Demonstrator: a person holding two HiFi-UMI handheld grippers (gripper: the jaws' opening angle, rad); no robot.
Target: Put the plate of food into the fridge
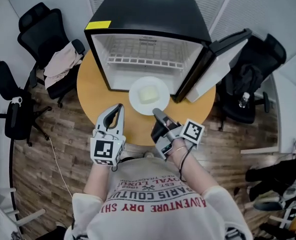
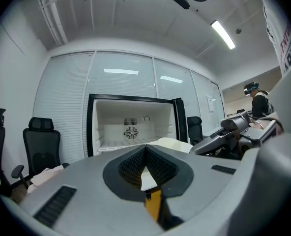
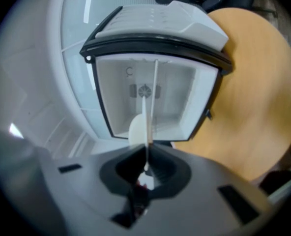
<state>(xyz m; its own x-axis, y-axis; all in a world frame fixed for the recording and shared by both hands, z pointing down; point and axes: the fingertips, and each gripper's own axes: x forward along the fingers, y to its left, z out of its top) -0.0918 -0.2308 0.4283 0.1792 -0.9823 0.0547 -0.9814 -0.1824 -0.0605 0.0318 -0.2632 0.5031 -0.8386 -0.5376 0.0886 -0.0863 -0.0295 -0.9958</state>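
A white plate carrying a pale lump of food hangs just in front of the open mini fridge, over the round wooden table. My right gripper is shut on the plate's near rim. In the right gripper view the plate shows edge-on between the closed jaws of the right gripper, with the food on its left. My left gripper is shut and holds nothing, to the left of the plate. The left gripper view faces the fridge past the left gripper.
The fridge door stands swung open to the right. A wire shelf crosses the empty fridge interior. Black office chairs ring the table, one draped with cloth. Another person stands at the far right.
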